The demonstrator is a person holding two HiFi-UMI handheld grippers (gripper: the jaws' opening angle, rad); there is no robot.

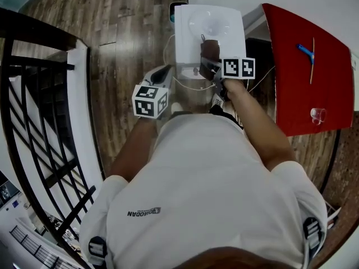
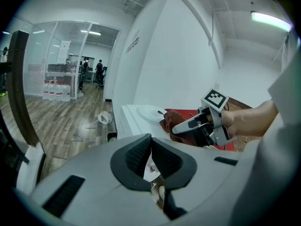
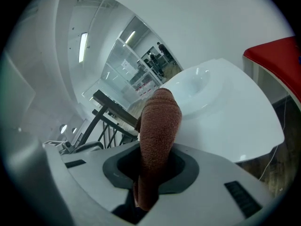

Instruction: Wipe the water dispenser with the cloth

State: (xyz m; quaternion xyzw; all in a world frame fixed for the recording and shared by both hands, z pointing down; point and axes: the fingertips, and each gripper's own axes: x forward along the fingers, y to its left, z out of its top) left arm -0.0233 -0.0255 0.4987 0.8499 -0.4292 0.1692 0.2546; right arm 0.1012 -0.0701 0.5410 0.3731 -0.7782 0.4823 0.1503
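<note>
Right gripper (image 3: pixel 151 169) is clamped shut on the brown cloth (image 3: pixel 160 126), which stands up out of its 2 jaws as a thick folded wad. In the head view that wad rests on the white top of the water dispenser (image 1: pixel 227 21), toward the near edge and just short of the shallow round dish moulded into the top. Left gripper (image 2: pixel 151 158) has its 2 pads pressed together with nothing between them, and it hangs off the dispenser's left side, apart from the cabinet and doing no work. The wipe looks to be at an early point (a judgement made only from the cloth sitting at the near edge, with the dish and the far part of the top beyond it). To do the stroke well, the wad should be pressed down far enough that the towelling, not the hard jaw tips, meets the plastic. It should then be drawn in overlapping passes across the top and round the inside of the dish. The grip needs to be firm, since drag on a smooth top could tug the cloth out. The front and sides would follow. A red table (image 1: pixel 303 83) stands just to the dispenser's right, so strokes on that side should be short.
</note>
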